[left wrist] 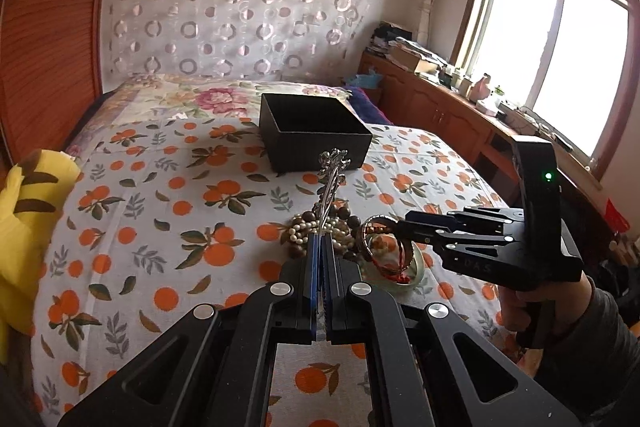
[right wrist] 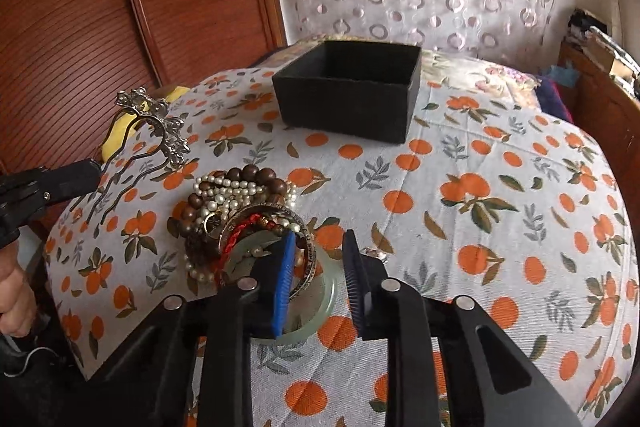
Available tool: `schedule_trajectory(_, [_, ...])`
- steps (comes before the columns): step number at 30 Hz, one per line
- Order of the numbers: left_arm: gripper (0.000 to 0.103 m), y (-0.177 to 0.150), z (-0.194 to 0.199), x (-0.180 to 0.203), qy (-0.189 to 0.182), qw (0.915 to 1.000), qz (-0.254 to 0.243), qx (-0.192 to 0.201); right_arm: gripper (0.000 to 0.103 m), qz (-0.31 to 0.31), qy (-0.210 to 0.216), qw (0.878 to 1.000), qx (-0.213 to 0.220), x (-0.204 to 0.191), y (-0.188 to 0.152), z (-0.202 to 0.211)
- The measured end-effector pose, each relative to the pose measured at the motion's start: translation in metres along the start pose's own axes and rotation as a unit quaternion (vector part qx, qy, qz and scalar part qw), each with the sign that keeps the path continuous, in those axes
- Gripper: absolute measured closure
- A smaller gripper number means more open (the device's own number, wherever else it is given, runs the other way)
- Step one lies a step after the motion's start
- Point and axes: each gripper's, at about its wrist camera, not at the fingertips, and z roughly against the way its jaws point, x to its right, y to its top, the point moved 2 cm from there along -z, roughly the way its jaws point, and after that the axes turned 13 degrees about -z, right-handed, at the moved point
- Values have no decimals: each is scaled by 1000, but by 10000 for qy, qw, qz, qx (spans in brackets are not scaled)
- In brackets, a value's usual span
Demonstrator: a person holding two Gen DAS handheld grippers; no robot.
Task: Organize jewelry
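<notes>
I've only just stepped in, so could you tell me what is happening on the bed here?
A person is sorting jewelry with two handheld grippers. The left gripper is shut on a silver hair comb, held up off the bedspread. The right gripper is open, its fingers down at the jewelry pile, straddling the rims of the bangles on the jade bangle. The black box behind shows nothing inside from these angles.

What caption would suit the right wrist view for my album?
Left gripper lifts a hair comb; right gripper open over bangles, black box behind.
</notes>
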Motion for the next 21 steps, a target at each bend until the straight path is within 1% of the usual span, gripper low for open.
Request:
schedule_trajectory(3, [102, -1, -1, 0, -1, 10000, -4, -1, 91, 81, -39, 9999, -68, -2, -2, -4])
schedule_trajectory(4, [102, 0, 0, -1, -3, 10000, -4, -1, 98, 104, -14, 9999, -40, -3, -3, -3])
schedule_trajectory(7, [102, 0, 0, -1, 2, 10000, -5, 3, 98, 104, -15, 9999, 20, -3, -1, 2])
schedule_trajectory(10, [102, -1, -1, 0, -18, 10000, -22, -2, 98, 123, -25, 9997, 190, -4, 3, 10])
schedule_trajectory(16, [102, -1, -5, 1, 64, 9999, -89, -7, 98, 197, -116, 9985, 497, -5, 12, 29])
schedule_trajectory(21, [102, 8, -3, 2, 47, 9999, -120, 92, 98, 233, -213, 9974, 642, -2, 20, 35])
